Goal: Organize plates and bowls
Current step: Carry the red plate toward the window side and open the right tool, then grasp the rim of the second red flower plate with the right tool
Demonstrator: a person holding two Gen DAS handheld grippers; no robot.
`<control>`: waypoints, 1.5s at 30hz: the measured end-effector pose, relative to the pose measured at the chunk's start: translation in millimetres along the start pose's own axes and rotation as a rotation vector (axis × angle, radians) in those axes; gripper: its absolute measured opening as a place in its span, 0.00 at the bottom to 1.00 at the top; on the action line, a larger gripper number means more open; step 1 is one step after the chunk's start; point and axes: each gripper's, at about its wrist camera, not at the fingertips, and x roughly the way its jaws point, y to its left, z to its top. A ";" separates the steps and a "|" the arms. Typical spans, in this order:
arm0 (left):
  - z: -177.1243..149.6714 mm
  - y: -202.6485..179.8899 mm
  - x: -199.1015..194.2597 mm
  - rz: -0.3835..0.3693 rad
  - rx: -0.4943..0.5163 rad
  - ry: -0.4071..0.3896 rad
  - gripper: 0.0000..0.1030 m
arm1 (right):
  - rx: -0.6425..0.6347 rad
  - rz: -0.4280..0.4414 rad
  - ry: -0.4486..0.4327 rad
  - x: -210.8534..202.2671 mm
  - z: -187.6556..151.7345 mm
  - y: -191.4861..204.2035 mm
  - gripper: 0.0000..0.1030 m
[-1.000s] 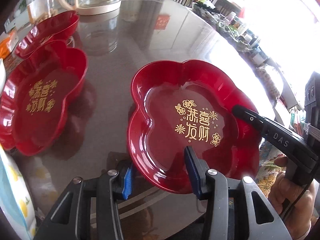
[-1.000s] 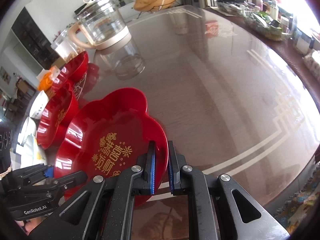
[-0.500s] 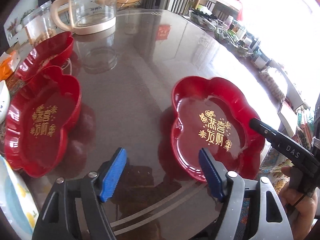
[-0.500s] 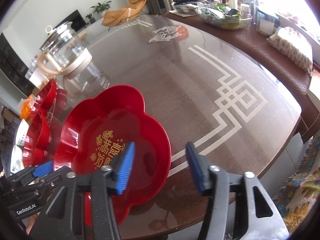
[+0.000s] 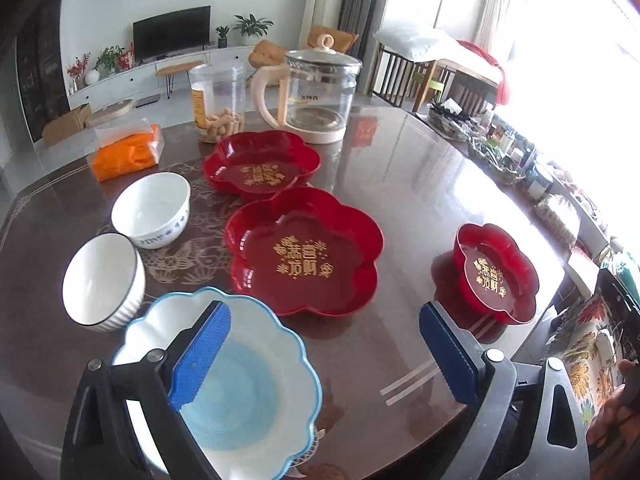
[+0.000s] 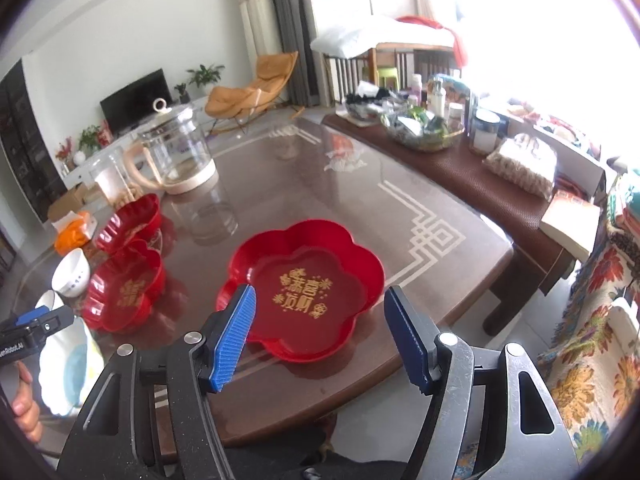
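- Three red flower-shaped plates with gold lettering lie on the glossy brown table [image 5: 420, 200]: one red plate near the table's front edge [image 6: 306, 290], a middle red plate [image 5: 304, 254] well to its left, and a far red plate [image 5: 262, 166] just behind that one, their rims almost touching.
- The left gripper [image 5: 324, 354] hangs above the table with its jaws spread wide; they have just been opening, and nothing sits between the blue pads [image 5: 202, 356].
- The right gripper [image 6: 320, 334] is likewise released, its jaws having just opened further, with no grip on anything; the near red plate shows beyond the gap between its fingers, resting flat on the table and apart from them.
- A scalloped blue-and-white dish [image 5: 248, 384] sits at the near left edge of the table, partly behind the left gripper's left finger in that camera's view.
- Two white bowls stand left of the red plates: a ribbed bowl with a dark rim [image 5: 102, 280] tilted on its side, and an upright bowl with blue trim [image 5: 152, 210] just behind it.
- Further back are a glass kettle with a cream handle [image 5: 316, 98], a clear jar of snacks [image 5: 216, 104] and an orange packet [image 5: 126, 154].
- A person's hand [image 6: 24, 412] holds the left gripper at the lower left of the right camera's view.
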 end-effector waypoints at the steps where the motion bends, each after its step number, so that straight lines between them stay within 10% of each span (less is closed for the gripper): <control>1: -0.6 10.1 -10.1 0.015 0.003 -0.040 0.92 | -0.010 -0.012 -0.078 -17.7 -3.4 11.2 0.71; 5: -0.4 43.5 -30.7 0.095 0.053 -0.136 0.96 | -0.074 0.005 -0.216 -50.8 -9.0 52.2 0.83; 10: -17.0 66.4 -14.2 0.104 0.133 -0.018 0.97 | -0.171 0.074 -0.095 -36.4 -7.4 88.6 0.82; 15: -29.8 88.3 -10.4 0.001 0.010 0.068 0.97 | -0.164 0.144 -0.018 -34.1 -14.4 101.3 0.82; 31: 67.9 74.3 77.8 -0.036 0.095 0.228 0.96 | -0.101 0.328 0.363 58.5 -18.4 135.6 0.81; 45: 66.2 80.0 171.1 -0.027 -0.039 0.420 0.70 | -0.052 0.378 0.542 185.3 -14.9 173.0 0.80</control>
